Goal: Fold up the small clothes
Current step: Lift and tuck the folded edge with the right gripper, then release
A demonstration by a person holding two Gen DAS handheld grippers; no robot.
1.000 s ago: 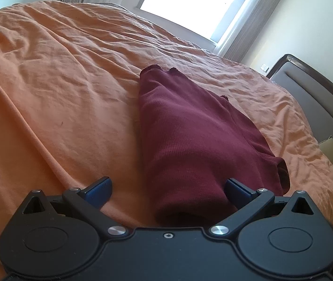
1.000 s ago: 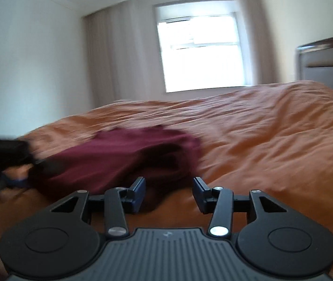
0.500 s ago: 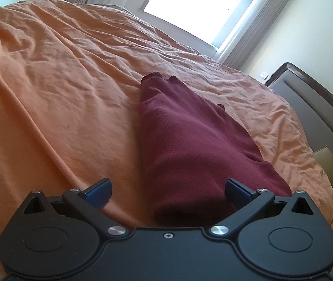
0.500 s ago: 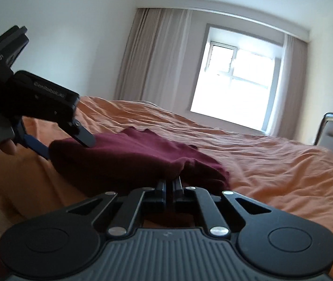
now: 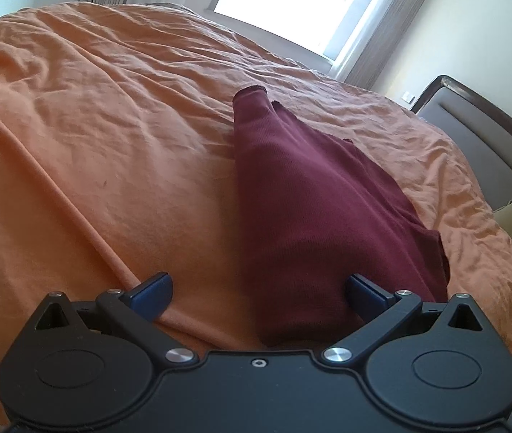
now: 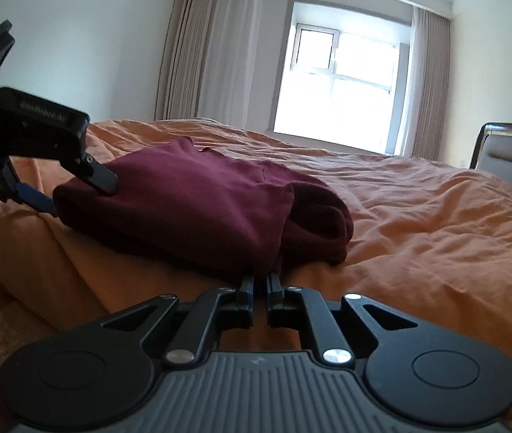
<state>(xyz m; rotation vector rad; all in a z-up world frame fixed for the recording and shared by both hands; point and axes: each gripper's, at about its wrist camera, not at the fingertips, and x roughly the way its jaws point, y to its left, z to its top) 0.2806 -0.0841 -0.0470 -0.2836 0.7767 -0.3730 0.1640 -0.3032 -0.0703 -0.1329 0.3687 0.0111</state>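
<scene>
Nearest in the right wrist view, the right tongs (image 6: 260,283) are pressed together at the near edge of the maroon top (image 6: 198,198), right where a fold of it meets the bedspread. A second ago they stood apart, short of the cloth; half a second ago they had come together and they have stayed so. Whether cloth is actually pinched between the tips is hard to tell, since the tips sit under the overhang of the fold, though it looks likely.

In the left wrist view, the left tongs (image 5: 257,290) are spread wide, as they were a second ago, and hold nothing. The near end of the top (image 5: 310,216) lies between the blue fingertips (image 5: 153,287), closer to the right-hand one. From the right wrist view, the left tongs (image 6: 75,187) sit at the far left corner of the garment, one tip above the cloth and one below.

The top lies already folded into a long bundle on the orange bedspread (image 5: 93,126), running away toward the window (image 6: 339,83).

So the change is on the right side only: one corner seems taken, the other not yet. The next fold probably waits on the left tongs closing.
</scene>
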